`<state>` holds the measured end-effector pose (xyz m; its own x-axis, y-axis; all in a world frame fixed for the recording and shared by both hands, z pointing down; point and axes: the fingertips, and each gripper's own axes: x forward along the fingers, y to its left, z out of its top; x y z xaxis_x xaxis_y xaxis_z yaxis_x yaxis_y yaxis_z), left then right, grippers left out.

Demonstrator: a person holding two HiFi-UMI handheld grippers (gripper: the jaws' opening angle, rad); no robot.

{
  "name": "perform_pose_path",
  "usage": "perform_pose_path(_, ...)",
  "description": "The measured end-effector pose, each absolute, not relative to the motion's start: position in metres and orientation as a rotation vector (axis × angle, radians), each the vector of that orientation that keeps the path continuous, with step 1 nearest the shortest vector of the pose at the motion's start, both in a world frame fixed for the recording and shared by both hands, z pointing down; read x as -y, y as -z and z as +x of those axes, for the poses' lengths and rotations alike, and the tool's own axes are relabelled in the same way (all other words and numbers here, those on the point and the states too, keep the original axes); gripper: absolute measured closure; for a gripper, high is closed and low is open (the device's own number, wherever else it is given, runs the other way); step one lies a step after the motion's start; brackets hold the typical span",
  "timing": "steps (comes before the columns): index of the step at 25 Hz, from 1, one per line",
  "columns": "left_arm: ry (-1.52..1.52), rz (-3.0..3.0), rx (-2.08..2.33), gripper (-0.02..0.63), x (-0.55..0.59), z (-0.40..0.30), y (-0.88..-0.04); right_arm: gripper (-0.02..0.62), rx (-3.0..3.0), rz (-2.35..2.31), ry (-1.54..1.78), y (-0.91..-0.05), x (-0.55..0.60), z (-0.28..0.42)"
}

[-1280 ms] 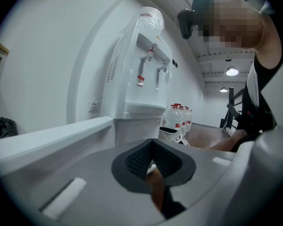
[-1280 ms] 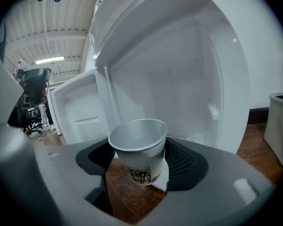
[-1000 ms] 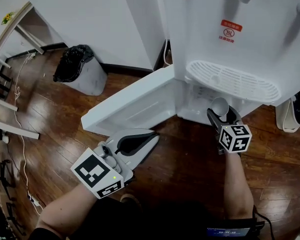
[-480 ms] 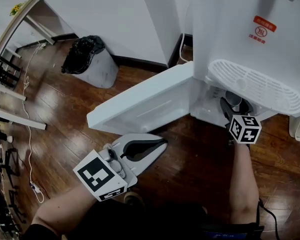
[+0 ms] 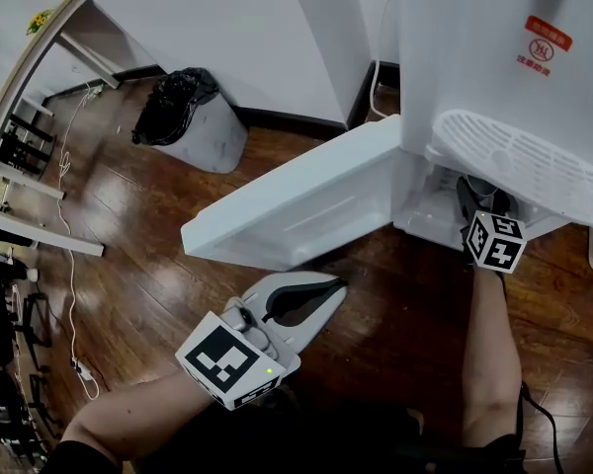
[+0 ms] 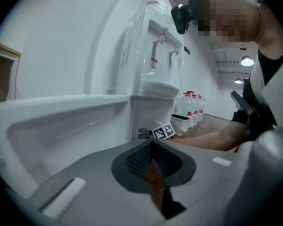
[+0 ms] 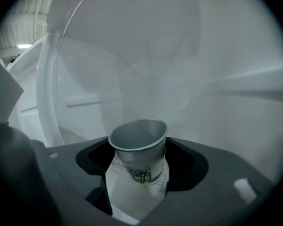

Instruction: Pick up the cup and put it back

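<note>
Inside the dispenser's lower cabinet, the right gripper (image 7: 140, 155) is gripping the paper cup (image 7: 137, 142).

Its jaws are standing wide and pressing on the cup's lower body, below the rolled rim, and the cup is sitting upright and looking empty. Judging by the thin paper wall, it is likely handling as very light and soft, crushing or ovalling under a hard squeeze, so a gentle hold on the mid-body just under the stiffer rim is probably suiting it best. White cabinet walls are closing round it, beneath the drip grille (image 5: 524, 161) of the water dispenser (image 5: 494, 47). Farther out, the left gripper (image 5: 321, 289) is hanging with jaws narrow and nothing between them, over the wooden floor (image 5: 128, 235) beside the open door (image 5: 296, 200).
</note>
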<state>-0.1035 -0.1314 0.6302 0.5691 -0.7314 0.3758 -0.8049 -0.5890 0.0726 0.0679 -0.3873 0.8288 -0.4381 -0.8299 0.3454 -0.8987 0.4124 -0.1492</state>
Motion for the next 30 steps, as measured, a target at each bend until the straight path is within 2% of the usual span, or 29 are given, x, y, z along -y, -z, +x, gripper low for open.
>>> perform_pose_path(4,-0.455,2.566,1.201,0.509,0.139,-0.073,-0.653,0.268,2.431,1.566,-0.477,-0.831,0.393,0.074)
perform_pose_path(13,-0.409,2.534,1.338,0.509,0.172,-0.048,-0.689,0.268,2.419,1.592,-0.504,-0.833,0.400,0.075)
perform_pose_path(26,-0.521,2.498,1.305,0.509,0.157,-0.047,-0.714,0.268,2.420,1.586,-0.502,-0.836,0.402,0.073)
perform_pose_path(30,-0.510,2.500,1.291,0.509,0.153,-0.040,-0.711,0.239,2.411,1.574,-0.521,-0.840,0.398,0.075)
